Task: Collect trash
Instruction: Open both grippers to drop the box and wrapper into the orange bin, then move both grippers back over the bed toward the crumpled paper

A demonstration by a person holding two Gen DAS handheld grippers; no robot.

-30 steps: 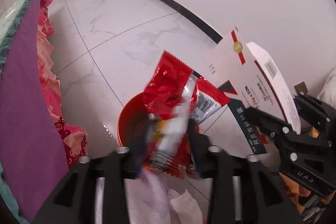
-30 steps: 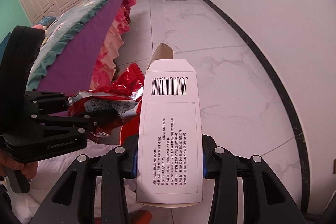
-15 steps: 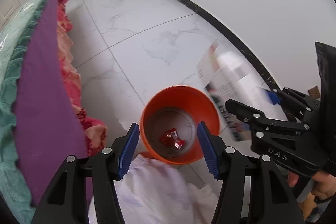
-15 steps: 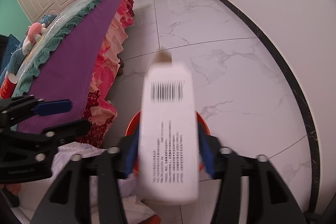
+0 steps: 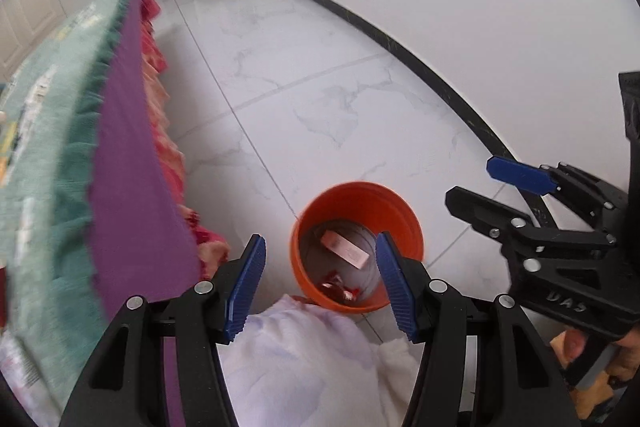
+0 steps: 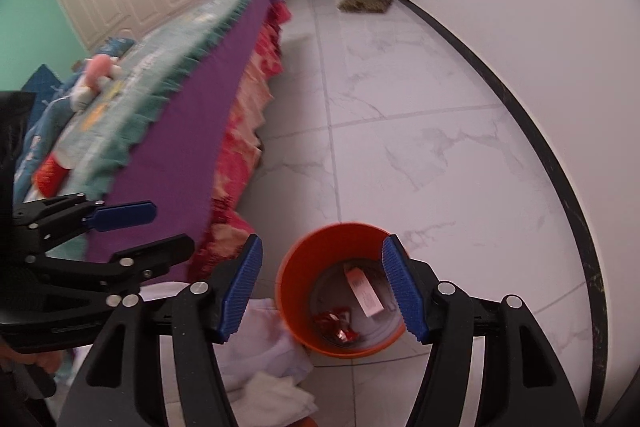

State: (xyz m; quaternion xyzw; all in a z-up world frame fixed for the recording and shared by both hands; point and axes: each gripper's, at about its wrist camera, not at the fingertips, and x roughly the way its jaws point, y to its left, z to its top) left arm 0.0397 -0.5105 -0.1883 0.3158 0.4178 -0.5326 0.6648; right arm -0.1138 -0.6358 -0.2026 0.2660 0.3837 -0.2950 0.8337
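An orange bin (image 5: 408, 227) (image 6: 292, 267) stands on the white tiled floor below both grippers. In it lie a white carton (image 5: 344, 251) (image 6: 362, 291) and a crumpled red snack wrapper (image 5: 340, 289) (image 6: 338, 323). My left gripper (image 5: 320, 238) hangs open above the bin with nothing between its blue pads; the right wrist view shows it (image 6: 173, 223) at the left. My right gripper (image 6: 323, 239) is over the bin too, its jaws opening and empty; the left wrist view has it (image 5: 469, 179) at the right.
A bed with a purple cloth (image 5: 128, 187) (image 6: 208, 131), teal cover and pink skirt runs along the left. White crumpled cloth (image 5: 304, 355) (image 6: 272, 347) lies on the floor beside the bin. A white wall with a black skirting board (image 6: 520, 107) bounds the right.
The red wrapper left my left gripper and the carton left my right gripper; both now lie in the bin. Both grippers have risen and stand open.
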